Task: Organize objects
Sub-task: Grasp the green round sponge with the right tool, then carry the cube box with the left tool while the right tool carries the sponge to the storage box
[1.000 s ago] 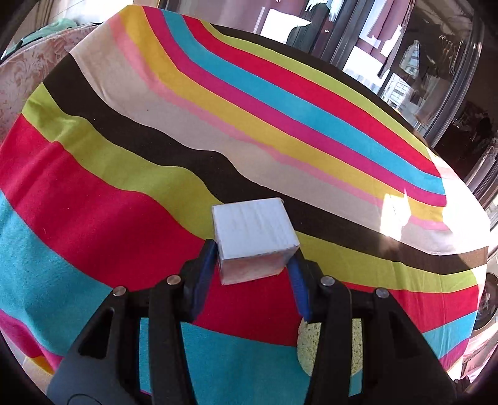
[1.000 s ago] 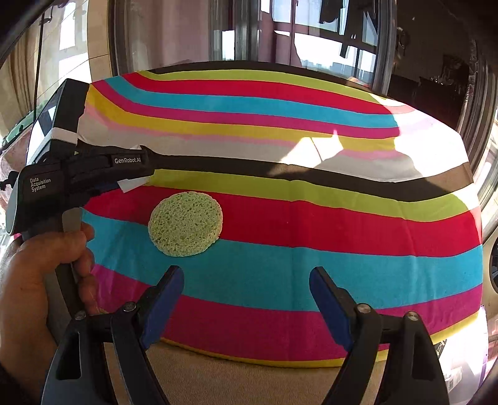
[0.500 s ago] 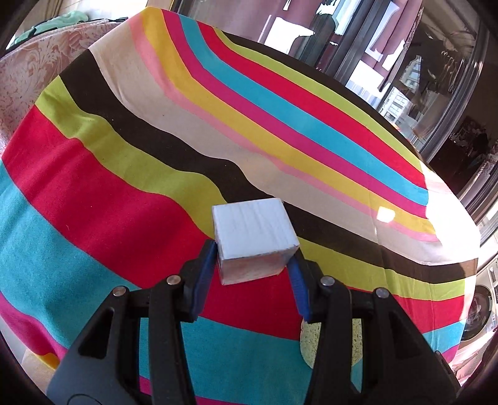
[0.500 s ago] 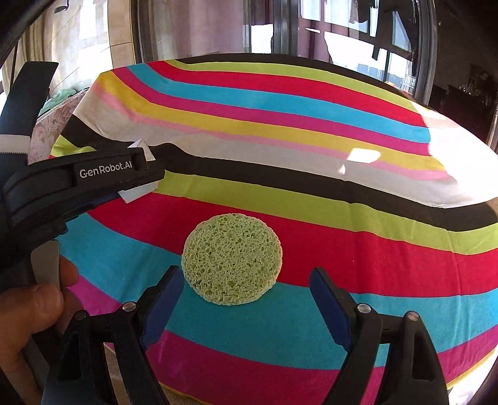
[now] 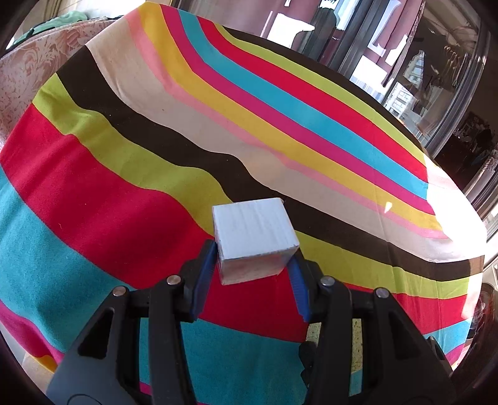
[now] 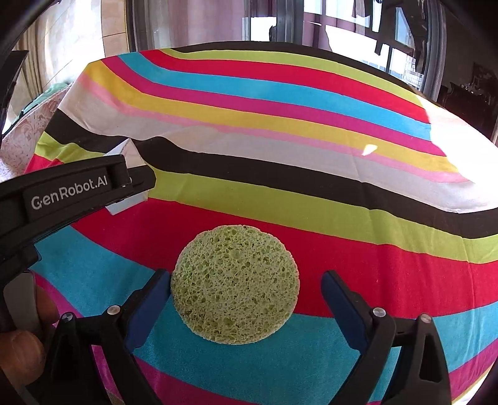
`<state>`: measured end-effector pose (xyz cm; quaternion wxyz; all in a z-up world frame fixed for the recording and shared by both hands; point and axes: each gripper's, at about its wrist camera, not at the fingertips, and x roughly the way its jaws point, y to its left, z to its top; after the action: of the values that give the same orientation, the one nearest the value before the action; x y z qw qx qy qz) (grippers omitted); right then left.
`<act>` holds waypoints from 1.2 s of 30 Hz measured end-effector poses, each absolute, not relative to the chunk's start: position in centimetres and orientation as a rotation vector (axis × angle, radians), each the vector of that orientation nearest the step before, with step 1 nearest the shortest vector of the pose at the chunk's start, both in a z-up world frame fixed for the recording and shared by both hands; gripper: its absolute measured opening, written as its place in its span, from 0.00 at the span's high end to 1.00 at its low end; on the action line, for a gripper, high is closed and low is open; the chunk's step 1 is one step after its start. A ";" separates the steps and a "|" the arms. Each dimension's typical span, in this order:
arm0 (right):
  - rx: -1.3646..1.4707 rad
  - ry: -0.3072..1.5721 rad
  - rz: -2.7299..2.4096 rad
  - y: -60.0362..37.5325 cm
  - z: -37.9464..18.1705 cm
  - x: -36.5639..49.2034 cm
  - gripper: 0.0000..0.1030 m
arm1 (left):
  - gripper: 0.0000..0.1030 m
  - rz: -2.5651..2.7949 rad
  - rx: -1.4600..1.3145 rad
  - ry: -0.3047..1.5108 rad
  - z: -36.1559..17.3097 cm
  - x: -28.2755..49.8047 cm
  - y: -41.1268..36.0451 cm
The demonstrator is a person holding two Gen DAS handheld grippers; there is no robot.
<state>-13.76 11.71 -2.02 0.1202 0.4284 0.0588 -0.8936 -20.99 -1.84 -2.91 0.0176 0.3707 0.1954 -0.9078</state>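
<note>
Left wrist view: left claw (image 5: 253, 264) pinches a white cube (image 5: 253, 238) between its blue pads (image 5: 202, 275), jaws narrowed to the cube's width, both pads touching its side faces. Cube sits at the fingertips, tilted slightly, top face lit, over the red stripe of the striped cloth (image 5: 124, 155) covering the desk. Whether the cube rests on the cloth or is lifted off it, cannot tell. Only a pale green sliver of the round sponge (image 5: 312, 331) shows here, low and right of the claw, mostly hidden behind the right finger.

Right wrist view gives what the left one lacks: the whole green sponge (image 6: 235, 285), a flat porous disc lying on the cloth (image 6: 342, 218) across the red and teal stripes. Right claw (image 6: 246, 294) is spread wide, wider than the sponge; sponge sits between the fingers, its left edge touching or just beside the left pad (image 6: 155, 291), right pad well apart from it. Nothing gripped.

This view also shows the left claw's black body (image 6: 71, 193) from the side, up and left of the right claw, with "GenRobot.AI" lettering; the white cube (image 6: 124, 180) peeks out behind it, mostly covered. A person's fingers (image 6: 18, 349) show at the lower left edge, on the left tool's handle. Windows (image 6: 342, 18) beyond the desk's far edge.
</note>
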 end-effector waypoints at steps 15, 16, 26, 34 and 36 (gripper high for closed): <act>1.215 0.120 -2.669 13.3 -1.8 -13.6 0.21 | 0.52 -2.842 1.148 0.577 -2.7 -20.9 -1.6; 1.212 0.109 -2.677 13.6 -1.8 -13.5 0.21 | 0.52 -2.847 1.145 0.575 -2.6 -20.8 -1.5; 1.186 0.027 -2.829 17.2 0.1 -10.8 0.21 | 0.52 -2.921 1.142 0.532 -1.5 -19.5 0.4; 1.215 -0.045 -2.905 19.3 1.1 -9.7 0.21 | 0.52 -3.001 1.163 0.465 -0.8 -18.2 2.9; 1.227 -0.069 -2.919 19.8 1.3 -9.1 0.21 | 0.52 -3.024 1.176 0.446 -0.6 -17.8 3.7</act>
<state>-9.10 19.76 1.28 -0.0129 0.3875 -0.0218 -0.9215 -17.82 3.71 -0.65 -0.0667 0.3583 0.1358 -0.9213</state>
